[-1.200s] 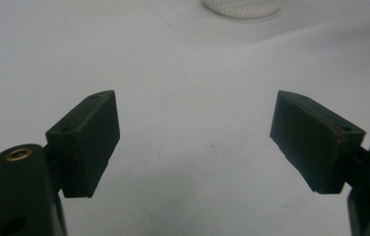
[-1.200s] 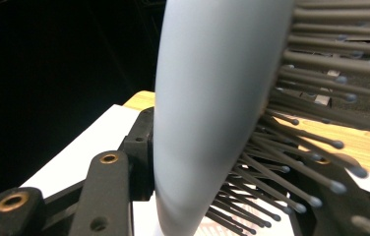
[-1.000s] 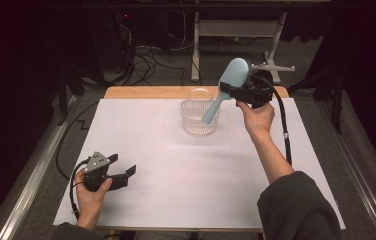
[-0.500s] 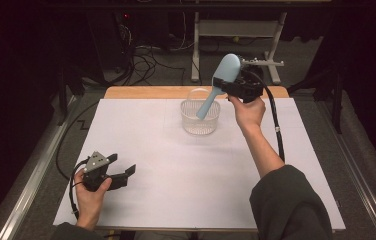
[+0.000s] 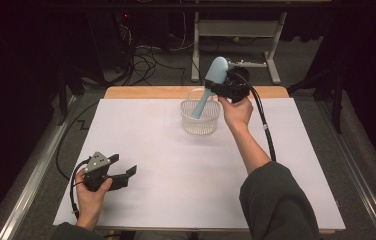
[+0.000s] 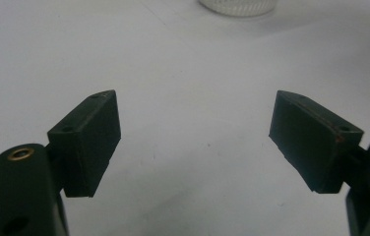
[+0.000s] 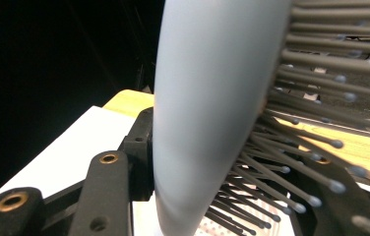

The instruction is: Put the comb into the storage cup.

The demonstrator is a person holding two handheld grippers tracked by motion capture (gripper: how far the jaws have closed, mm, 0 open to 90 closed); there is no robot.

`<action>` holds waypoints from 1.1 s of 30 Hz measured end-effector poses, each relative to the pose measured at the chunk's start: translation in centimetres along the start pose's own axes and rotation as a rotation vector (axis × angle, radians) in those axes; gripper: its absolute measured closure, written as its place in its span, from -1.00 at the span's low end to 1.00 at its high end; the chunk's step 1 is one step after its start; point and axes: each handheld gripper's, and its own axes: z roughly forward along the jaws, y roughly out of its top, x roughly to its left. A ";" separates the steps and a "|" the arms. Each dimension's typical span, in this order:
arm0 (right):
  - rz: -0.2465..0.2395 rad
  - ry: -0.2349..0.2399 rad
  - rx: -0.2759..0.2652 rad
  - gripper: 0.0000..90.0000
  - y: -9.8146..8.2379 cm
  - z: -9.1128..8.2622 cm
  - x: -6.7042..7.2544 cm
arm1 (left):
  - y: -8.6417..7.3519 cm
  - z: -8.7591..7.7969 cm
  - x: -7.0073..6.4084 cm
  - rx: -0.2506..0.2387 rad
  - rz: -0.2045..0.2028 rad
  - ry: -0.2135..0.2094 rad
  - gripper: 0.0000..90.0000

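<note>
High view: your right gripper (image 5: 224,88) clamps pale blue hairbrush (image 5: 211,85) at head, handle angled down into clear basket (image 5: 200,117). Left gripper (image 5: 117,171) well away from basket, near your table edge.
Left gripper view: jaws wide apart, nothing between them, basket rim (image 6: 236,6) far ahead.
Right gripper view: brush (image 7: 212,108) pinched across head, bristles (image 7: 291,128) beside jaw. Likely light, stiff, smooth-backed; grip solid back, not springy bristles.

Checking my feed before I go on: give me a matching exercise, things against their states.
Things:
1. hairbrush
2. basket
3. left gripper
4. right gripper

States:
A. open, holds nothing
B. clear, standing on the white sheet
C. pale blue, handle end down into the basket
D. shut on the hairbrush

Pairs: 1-C, 2-B, 3-A, 4-D
</note>
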 end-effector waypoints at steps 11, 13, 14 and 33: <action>0.011 -0.027 0.038 0.17 -1.3 2.2 0.0 | 0.0 0.0 -0.1 0.000 0.003 -0.003 -0.54; 0.014 -0.027 0.042 0.17 -1.4 2.4 0.1 | 0.0 0.0 -0.1 -0.005 0.003 -0.003 -0.54; 0.016 -0.027 0.045 0.16 -1.5 2.6 0.1 | 0.0 -0.1 -0.1 -0.009 0.003 -0.002 -0.54; 0.027 -0.042 0.099 0.13 -3.4 4.4 -0.1 | 0.0 -0.2 -0.1 -0.010 0.008 -0.005 -0.54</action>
